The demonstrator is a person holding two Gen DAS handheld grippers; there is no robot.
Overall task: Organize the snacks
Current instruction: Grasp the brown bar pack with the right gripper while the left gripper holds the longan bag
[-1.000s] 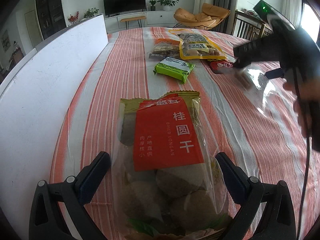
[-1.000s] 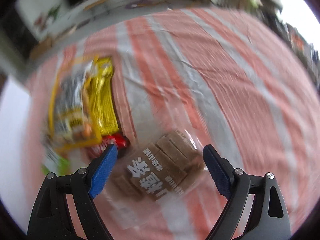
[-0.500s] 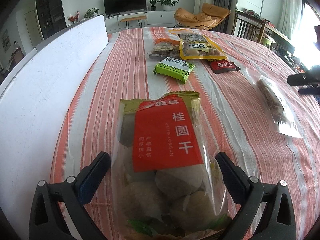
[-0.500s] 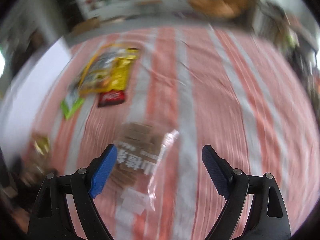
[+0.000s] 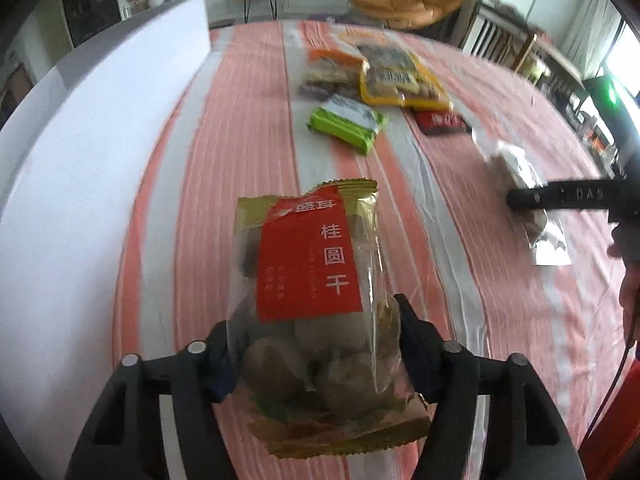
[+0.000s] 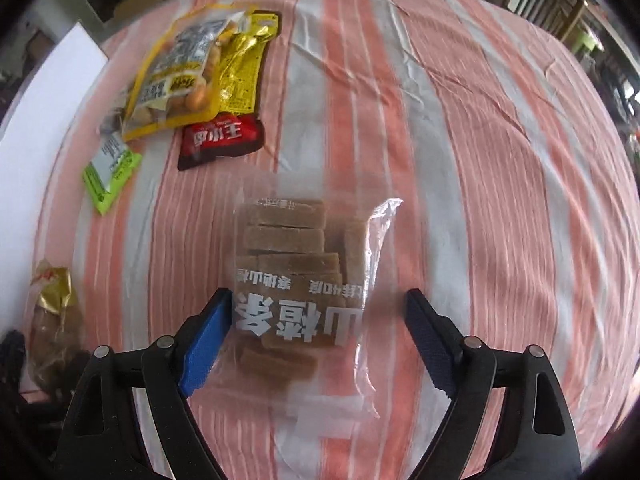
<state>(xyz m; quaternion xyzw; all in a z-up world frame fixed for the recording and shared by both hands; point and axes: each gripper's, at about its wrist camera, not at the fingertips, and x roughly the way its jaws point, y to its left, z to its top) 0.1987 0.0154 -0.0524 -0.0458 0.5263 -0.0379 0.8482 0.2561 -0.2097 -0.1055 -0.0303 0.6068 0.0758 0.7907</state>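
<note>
Table: round, red-and-white striped cloth [image 6: 500,160]; white board [image 5: 80,152] standing along its left edge in the left wrist view.
Left gripper [image 5: 316,356]: jaws closing, both pads pressed on the lower sides of the longan bag [image 5: 312,280], plastic squeezed in between them.
Longan bag: clear, red label, gold crimped ends, round brown fruit inside; top end points away from the camera, over the cloth.
Right gripper [image 6: 320,340]: pointing steeply down, jaws closing but wide; blue left pad at the bag's edge, right pad clear of it, no grip.
Hawthorn strip bag [image 6: 300,280]: clear, brown bars, white print; flat on the cloth between the right fingers.
Snack cluster: yellow bag [image 6: 200,76], small red packet [image 6: 220,140] just below it, green packet [image 6: 110,176] to the left, orange-edged packet [image 5: 328,72] partly under the yellow one; all near each other, apart from both held-zone bags.
Blur: slight smear in both views, small print not readable.
</note>
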